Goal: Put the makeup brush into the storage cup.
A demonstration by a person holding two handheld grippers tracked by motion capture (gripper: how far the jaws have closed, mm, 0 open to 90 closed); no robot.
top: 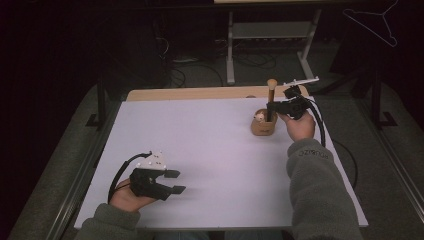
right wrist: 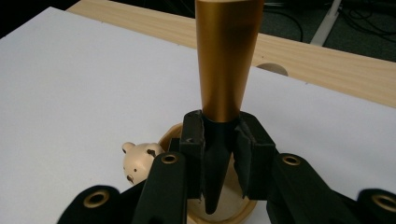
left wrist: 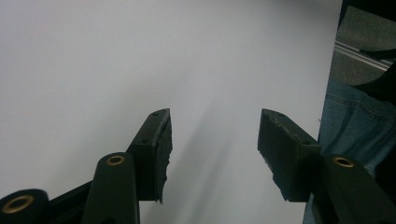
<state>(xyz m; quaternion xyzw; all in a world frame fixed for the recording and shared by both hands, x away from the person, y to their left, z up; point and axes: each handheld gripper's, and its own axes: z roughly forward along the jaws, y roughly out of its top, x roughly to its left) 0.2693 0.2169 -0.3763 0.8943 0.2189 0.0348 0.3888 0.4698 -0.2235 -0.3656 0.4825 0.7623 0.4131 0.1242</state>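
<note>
A tool with a golden-brown tapered handle (top: pixel 271 89) (right wrist: pixel 226 56) and a black lower part stands upright in a small round wooden holder (top: pixel 263 129) (right wrist: pixel 232 212) at the far right of the white table (top: pixel 210 140). A small pale bear figure (top: pixel 259 117) (right wrist: pixel 138 161) sits at the holder's left rim. My right gripper (top: pixel 270 106) (right wrist: pixel 222 140) is shut on the tool's black part just below the handle. My left gripper (top: pixel 178 182) (left wrist: pixel 215 144) rests near the front left, open, with bare table between its jaws.
A light wooden strip (top: pixel 200 93) runs along the table's far edge, with a small round wooden piece (right wrist: pixel 272 69) beside it. Beyond stand a metal frame (top: pixel 231 55) and cables on the floor. A wire hanger (top: pixel 372 22) hangs top right.
</note>
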